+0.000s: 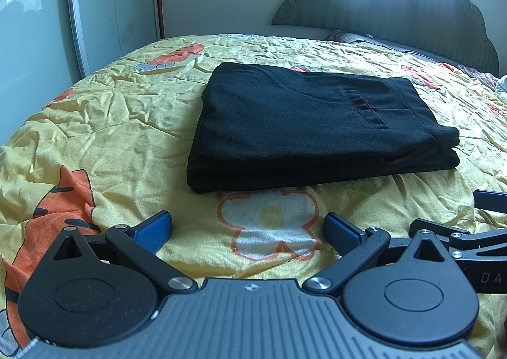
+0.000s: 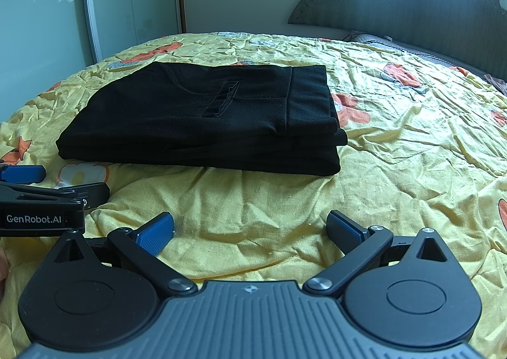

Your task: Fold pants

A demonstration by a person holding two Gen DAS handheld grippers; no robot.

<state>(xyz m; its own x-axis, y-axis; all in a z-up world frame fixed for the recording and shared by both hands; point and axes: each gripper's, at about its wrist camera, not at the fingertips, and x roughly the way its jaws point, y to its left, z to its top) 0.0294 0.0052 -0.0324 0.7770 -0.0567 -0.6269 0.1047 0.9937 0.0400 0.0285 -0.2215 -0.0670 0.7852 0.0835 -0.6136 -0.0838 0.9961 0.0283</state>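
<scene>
Black pants (image 1: 304, 127) lie folded into a flat stacked rectangle on the yellow flowered bedspread (image 1: 104, 124); a back pocket faces up. They also show in the right wrist view (image 2: 209, 124). My left gripper (image 1: 248, 230) is open and empty, low over the bedspread just in front of the pants' near edge. My right gripper (image 2: 250, 232) is open and empty, also in front of the pants and apart from them. The left gripper's body (image 2: 41, 200) shows at the left of the right wrist view.
A padded headboard (image 1: 396, 7) and pillows (image 1: 380, 42) stand at the far right. A mirrored wardrobe door (image 1: 111, 3) lines the far left past the bed's edge. Wrinkled bedspread (image 2: 412, 143) stretches to the right of the pants.
</scene>
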